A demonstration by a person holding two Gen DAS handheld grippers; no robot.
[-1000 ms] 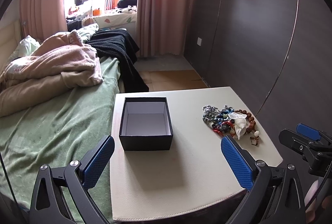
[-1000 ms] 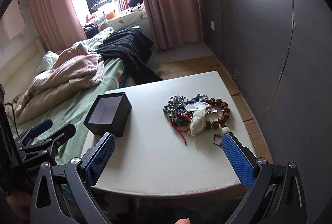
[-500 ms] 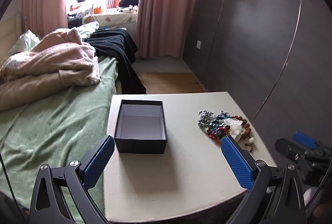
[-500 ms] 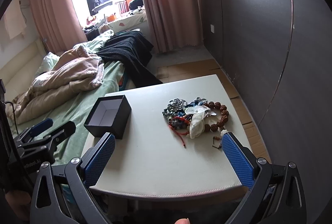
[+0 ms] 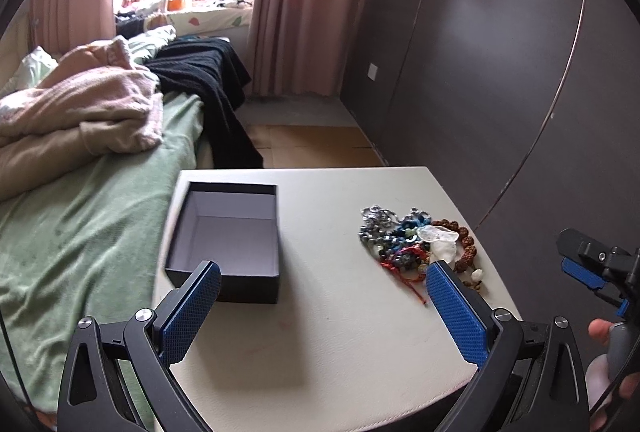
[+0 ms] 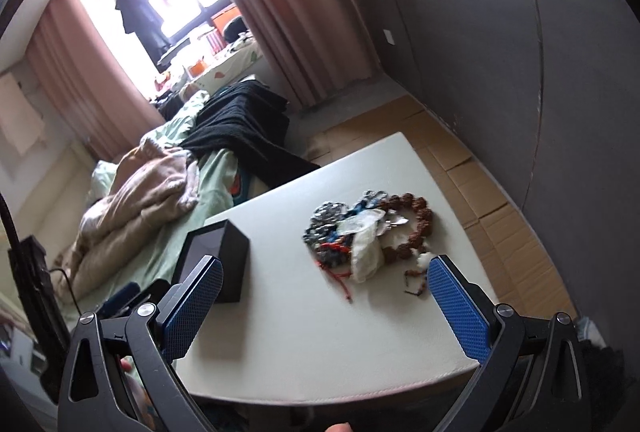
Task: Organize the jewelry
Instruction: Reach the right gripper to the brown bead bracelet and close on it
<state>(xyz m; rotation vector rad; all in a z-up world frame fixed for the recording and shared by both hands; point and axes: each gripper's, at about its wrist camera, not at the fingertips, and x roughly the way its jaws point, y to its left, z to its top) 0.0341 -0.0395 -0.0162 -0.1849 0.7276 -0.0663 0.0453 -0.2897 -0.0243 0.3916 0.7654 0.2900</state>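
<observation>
While one jewelry heap [image 5: 416,246] lies on your table's [image 5: 320,332] right half, one open black box [image 5: 230,240] stands well apart at left; your left gripper [image 5: 320,306] and right gripper [image 6: 324,302], both spread wide and empty, have drawn nearer, the right view now tilted

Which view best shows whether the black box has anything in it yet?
The left wrist view: it looks down into the black box, showing a bare pale floor and inner walls. The right wrist view is blurred and sees the box from the side, mostly its outer walls and a dark sliver of the opening.
</observation>
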